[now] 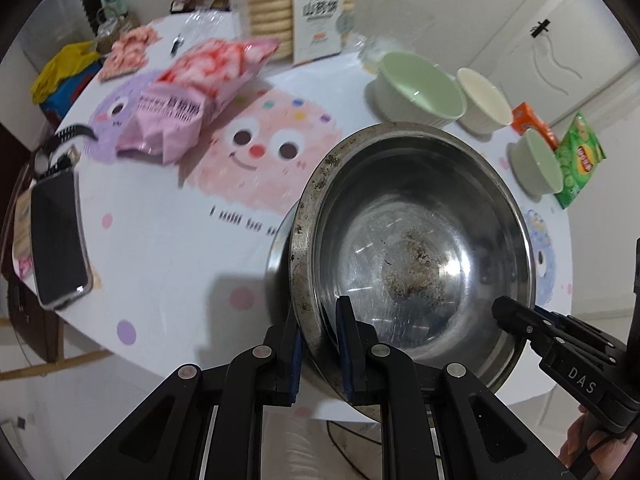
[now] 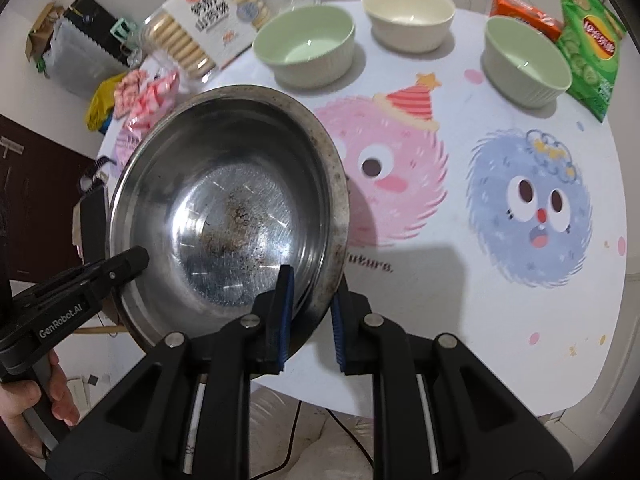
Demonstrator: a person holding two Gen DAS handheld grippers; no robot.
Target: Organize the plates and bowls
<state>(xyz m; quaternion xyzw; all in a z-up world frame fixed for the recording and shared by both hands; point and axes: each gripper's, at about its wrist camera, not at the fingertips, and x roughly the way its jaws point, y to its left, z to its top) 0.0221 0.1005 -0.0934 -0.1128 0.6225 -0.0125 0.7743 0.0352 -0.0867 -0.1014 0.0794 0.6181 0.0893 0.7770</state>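
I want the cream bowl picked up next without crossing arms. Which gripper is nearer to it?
Right. The right gripper grips the steel bowl's rim on the side facing the cream bowl; the left gripper holds the opposite rim, farther away.

My table (image 2: 460, 320): round, white, funny fuzzy faces | on it: two green bowls (image 2: 305, 50) (image 2: 526, 60), cream bowl (image 2: 408, 14), biscuits (image 2: 204, 28), pink bag (image 1: 192, 96), chips (image 2: 592, 46), phone (image 1: 58, 240)

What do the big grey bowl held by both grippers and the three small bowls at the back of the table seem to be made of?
Big grey bowl: looks like stainless steel, with mirror-like glints, fine scratches and dark specks on rim and bottom. Two green bowls and the cream bowl: smooth, opaque, glossy, ribbed outside; ceramic or melamine, can't tell which.
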